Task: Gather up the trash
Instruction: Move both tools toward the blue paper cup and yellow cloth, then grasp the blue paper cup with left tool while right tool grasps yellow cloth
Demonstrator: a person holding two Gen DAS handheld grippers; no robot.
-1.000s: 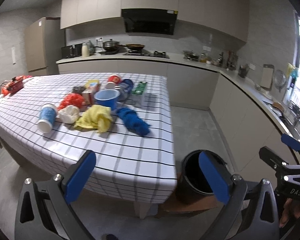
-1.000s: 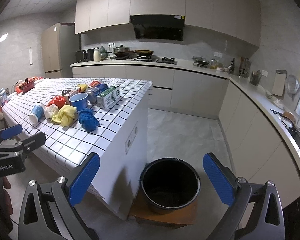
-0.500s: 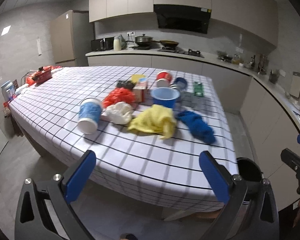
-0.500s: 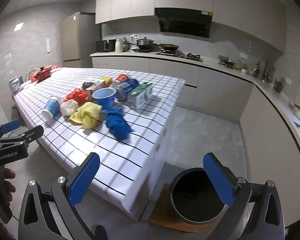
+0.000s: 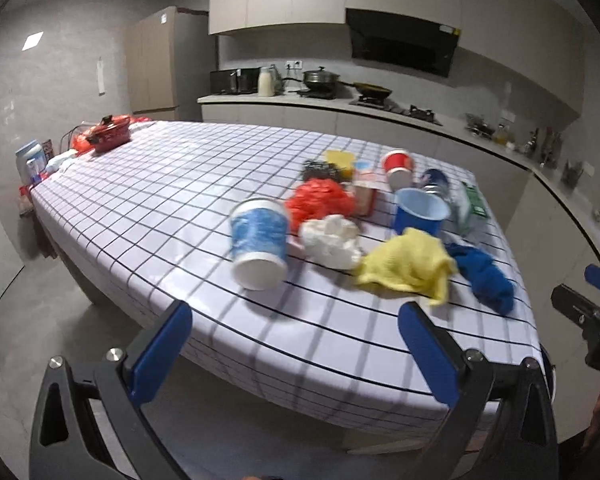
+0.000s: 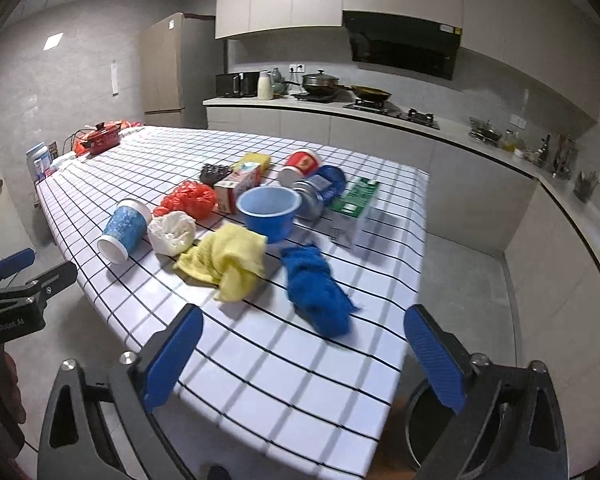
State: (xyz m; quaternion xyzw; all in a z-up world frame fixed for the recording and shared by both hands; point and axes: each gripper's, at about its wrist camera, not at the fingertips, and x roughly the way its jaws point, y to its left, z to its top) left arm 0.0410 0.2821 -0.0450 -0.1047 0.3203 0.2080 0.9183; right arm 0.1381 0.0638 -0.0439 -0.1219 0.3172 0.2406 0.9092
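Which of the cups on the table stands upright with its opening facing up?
The plain blue cup behind the yellow cloth. The blue patterned cup and the red cup both lie on their sides.

Both hand-held grippers nearer table (image 5: 148,208) – right (image 6: 304,356) narrowing

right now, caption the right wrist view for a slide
Open right tongs face a checked table strewn with trash, blue cloth nearest.

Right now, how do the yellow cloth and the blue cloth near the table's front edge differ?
The yellow cloth is pale yellow and spreads wide in loose folds; the blue cloth is deep blue and bunched into a narrower, longer lump. The yellow cloth lies against the blue bowl; the blue cloth lies nearer the table's corner above the black bin. Both are crumpled, ungripped fabric.
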